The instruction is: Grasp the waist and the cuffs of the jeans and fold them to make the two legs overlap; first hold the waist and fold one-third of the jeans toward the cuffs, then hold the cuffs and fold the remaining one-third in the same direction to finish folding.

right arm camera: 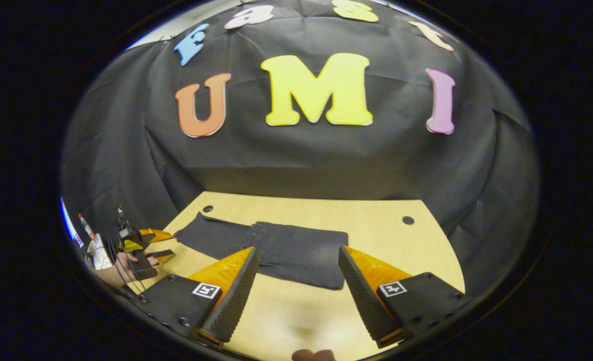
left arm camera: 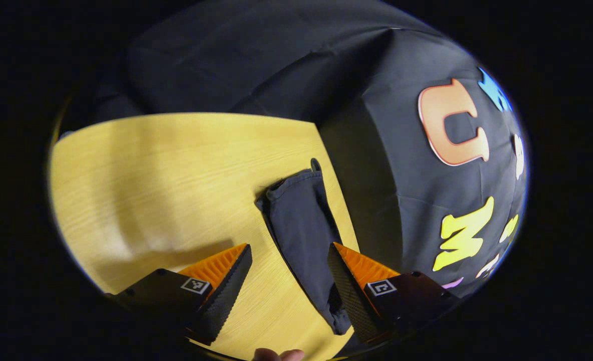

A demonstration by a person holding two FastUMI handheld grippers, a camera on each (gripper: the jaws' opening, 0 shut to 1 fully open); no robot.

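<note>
Nearest my lens in the right gripper view, the right hand-held gripper [right arm camera: 296, 288] stands wide open above bare wood, holding nothing. Under it I record the worktop [right arm camera: 416, 250], a light wood surface with two small round holes [right arm camera: 408, 220] near its far edge. On the worktop lie the jeans [right arm camera: 296, 250], dark and flat, stretched along the far half; the wider end rests between my open fingers' line of sight, and the narrower end reaches toward the far left corner. At the left edge I note the left hand-held gripper [right arm camera: 157, 244] gripped by a hand [right arm camera: 121, 268], apart from the fabric.

In the left gripper view, the left hand-held gripper [left arm camera: 288, 271] is likewise wide open and empty, hovering over the worktop [left arm camera: 151, 175]. I see the jeans [left arm camera: 304, 235] running lengthwise away from me, close beside the worktop's edge, passing just inside one finger. Whether that finger touches the cloth I cannot tell.
</note>
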